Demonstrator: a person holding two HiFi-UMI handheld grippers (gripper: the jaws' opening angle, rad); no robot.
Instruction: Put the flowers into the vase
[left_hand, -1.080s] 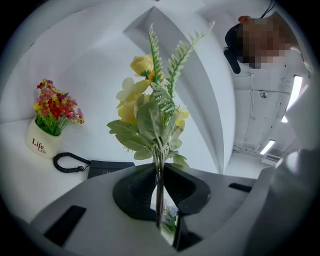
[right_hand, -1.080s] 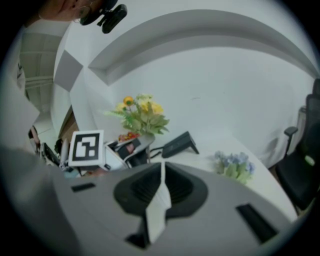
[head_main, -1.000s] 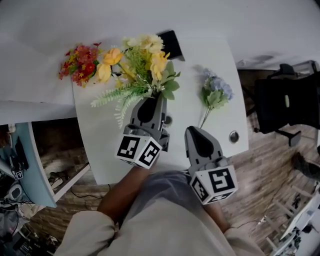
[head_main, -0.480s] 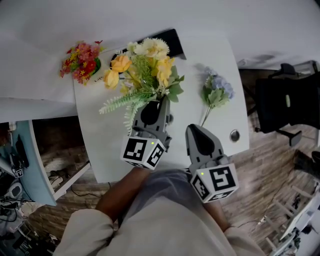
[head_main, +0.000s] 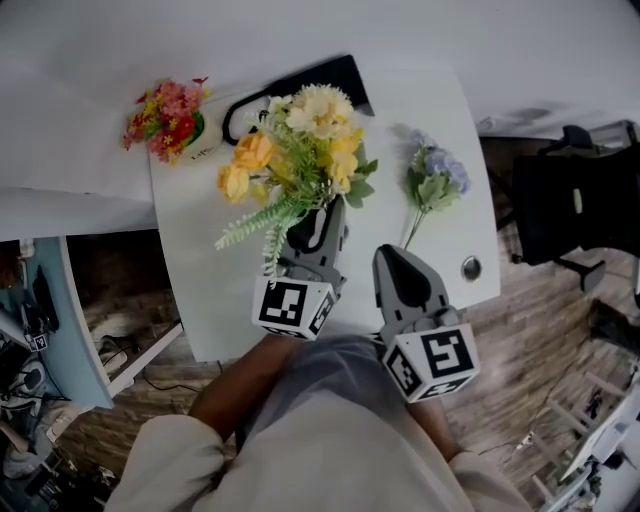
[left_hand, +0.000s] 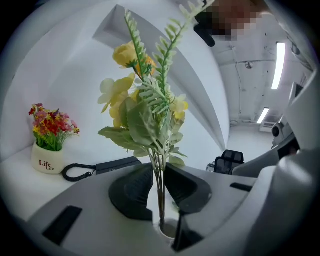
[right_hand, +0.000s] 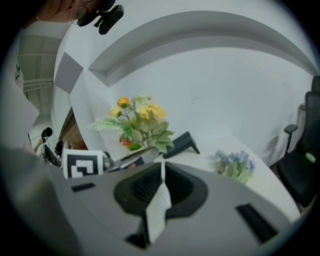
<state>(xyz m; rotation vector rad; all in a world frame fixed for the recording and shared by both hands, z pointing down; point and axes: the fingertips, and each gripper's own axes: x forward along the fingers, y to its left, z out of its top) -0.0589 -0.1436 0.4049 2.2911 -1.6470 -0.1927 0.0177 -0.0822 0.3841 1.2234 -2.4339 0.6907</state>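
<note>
Flowers come in three lots on my screens. One yellow bouquet stands upright at the left gripper. One blue sprig lies flat on the white table, well apart to the right. One red bunch sits in its own small white pot at the far left corner.

I count two grippers. On the left one, the jaws have just been opening and stand slightly apart. The bouquet's stems run up between them, with a sliver of table showing beside the stems. Low between those jaws, the stems drop into one small white round rim. I take it for the vase's mouth, though only the rim shows. From the head view I cannot see it at all, because the left gripper and the bouquet's drooping fern leaves cover that spot.

The right gripper hangs just beside the left one, nearer the table's front edge. Its jaws are pressed together with no flower in them, and the blue sprig lies ahead of its tips.

Elsewhere I count one black telephone with a coiled cord, behind the bouquet. One round metal fitting is set in the tabletop near the right edge. One black office chair stands on the floor past that edge.
</note>
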